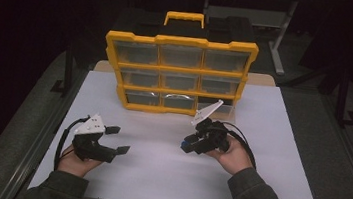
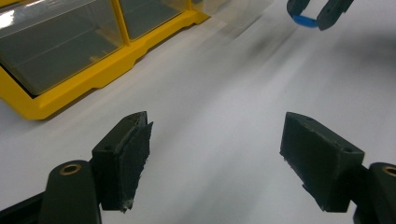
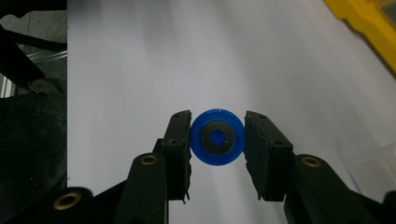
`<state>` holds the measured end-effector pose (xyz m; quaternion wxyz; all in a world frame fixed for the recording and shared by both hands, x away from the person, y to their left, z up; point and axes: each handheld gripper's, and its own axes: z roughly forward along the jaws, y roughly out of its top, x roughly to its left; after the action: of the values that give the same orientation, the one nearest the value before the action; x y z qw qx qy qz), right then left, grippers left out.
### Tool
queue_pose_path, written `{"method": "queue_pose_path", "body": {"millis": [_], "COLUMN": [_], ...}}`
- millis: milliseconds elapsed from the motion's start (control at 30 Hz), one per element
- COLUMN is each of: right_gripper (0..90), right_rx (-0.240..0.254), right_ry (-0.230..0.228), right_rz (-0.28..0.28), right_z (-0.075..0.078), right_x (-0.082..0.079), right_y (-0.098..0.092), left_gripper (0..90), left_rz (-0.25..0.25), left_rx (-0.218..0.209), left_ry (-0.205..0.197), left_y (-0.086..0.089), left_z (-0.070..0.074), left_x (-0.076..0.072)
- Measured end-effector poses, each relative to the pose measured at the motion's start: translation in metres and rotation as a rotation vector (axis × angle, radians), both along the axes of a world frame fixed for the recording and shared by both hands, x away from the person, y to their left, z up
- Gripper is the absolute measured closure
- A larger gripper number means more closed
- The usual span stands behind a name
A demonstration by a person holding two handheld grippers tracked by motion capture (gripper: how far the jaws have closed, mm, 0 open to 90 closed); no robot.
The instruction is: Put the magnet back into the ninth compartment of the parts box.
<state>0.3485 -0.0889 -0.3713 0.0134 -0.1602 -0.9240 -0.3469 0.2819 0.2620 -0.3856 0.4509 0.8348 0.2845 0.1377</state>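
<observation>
The right gripper has its fingers clenched on a blue disc with a dark ring at its centre, held clear above the white table. The left gripper waits with fingers spread and nothing between them. So the pickup looks done; what is left (judging by the yellow drawer box nearby, one bottom drawer seemingly out) is stowing the disc.

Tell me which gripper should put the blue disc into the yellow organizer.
Right. The right gripper already clamps the blue disc and sits nearer the yellow organizer. The left gripper is open, holding nothing, and farther away.
</observation>
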Motion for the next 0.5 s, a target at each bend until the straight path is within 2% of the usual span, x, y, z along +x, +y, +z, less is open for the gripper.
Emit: {"method": "queue_pose_path", "body": {"millis": [500], "right_gripper": [61.2], "right_rx": [0.018], "right_ry": [-0.009], "right_rz": [0.006], "right_z": [0.029], "right_x": [0.016], "right_y": [-0.002], "left_gripper": [23.6], "left_rz": [-0.005], "left_rx": [0.008], "left_ry": [0.002], "left_y": [0.0], "left_z": [0.0], "left_x": [0.0]}}
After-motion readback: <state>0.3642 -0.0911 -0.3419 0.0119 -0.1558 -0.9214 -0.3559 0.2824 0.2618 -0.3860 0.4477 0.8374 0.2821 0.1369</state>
